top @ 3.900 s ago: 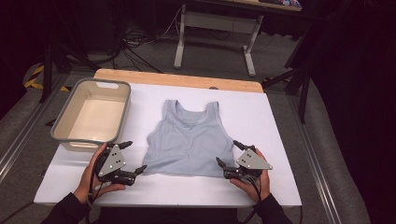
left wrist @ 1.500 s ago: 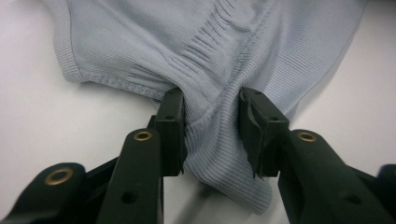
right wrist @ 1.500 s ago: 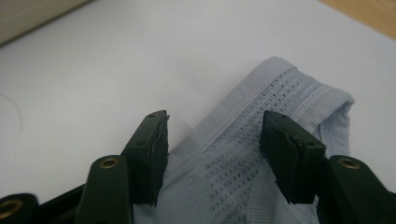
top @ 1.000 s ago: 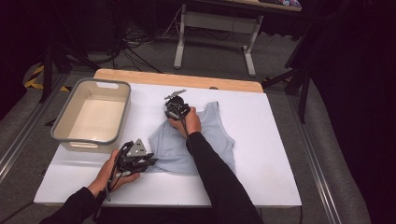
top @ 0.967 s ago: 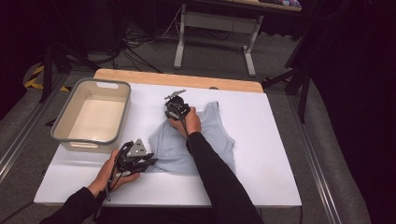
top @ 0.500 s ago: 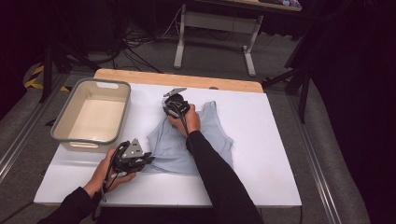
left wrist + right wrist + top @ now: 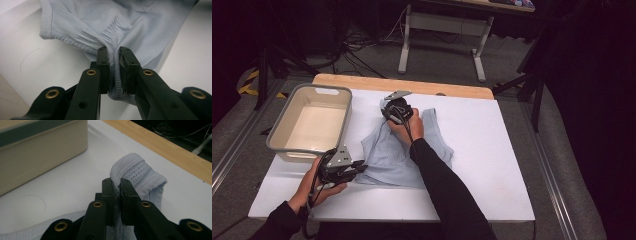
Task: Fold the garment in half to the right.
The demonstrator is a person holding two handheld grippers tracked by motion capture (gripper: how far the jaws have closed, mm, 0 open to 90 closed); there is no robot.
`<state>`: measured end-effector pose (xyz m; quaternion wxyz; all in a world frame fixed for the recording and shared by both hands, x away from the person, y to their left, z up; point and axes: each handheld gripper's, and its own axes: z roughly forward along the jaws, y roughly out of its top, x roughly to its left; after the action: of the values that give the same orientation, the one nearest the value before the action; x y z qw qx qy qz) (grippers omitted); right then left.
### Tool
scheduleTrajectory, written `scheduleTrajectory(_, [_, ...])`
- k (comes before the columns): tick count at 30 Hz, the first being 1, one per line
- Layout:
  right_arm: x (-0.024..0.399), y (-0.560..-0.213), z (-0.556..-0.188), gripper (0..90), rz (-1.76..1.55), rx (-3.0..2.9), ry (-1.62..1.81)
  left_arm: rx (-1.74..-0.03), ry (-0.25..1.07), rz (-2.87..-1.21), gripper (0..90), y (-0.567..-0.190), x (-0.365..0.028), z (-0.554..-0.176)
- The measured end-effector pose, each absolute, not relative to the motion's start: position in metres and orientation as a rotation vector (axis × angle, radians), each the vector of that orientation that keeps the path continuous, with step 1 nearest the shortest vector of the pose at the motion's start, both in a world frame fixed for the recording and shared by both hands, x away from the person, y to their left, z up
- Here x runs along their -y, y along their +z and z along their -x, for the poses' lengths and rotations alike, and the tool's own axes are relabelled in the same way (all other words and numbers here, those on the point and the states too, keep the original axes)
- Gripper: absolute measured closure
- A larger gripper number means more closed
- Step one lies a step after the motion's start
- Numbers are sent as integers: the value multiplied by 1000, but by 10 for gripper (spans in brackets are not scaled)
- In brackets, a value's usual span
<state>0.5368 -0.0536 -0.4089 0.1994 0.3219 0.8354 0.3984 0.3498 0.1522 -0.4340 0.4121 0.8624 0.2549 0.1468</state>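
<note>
Light blue tank top (image 7: 407,150) at table (image 7: 492,150) center, bin (image 7: 309,122) at its 9 o'clock. Left gripper (image 7: 113,53) clamps hem at 7 o'clock; right gripper (image 7: 116,182) pinches strap at 12 o'clock.

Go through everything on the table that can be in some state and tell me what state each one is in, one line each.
Tank top: light blue, partly lifted and bunched, pinched at two spots.
Left hand-held gripper: shut on the top's ribbed hem.
Right hand-held gripper: shut on a shoulder strap, near the table's far edge.
Bin: upright, empty, left of the top.
Table: covered with a white sheet, a wooden strip showing at the far edge.
</note>
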Motion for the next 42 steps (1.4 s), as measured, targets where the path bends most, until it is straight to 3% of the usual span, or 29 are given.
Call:
scheduleTrajectory(18, [87, -381, -531, 830, -879, -2284, 1254, -444, 332, -2031, 797, -404, -99, -352])
scheduleTrajectory(42, [168, -372, -520, 822, -927, -2215, 1271, -307, 241, -2078, 789, -405, -6, -372])
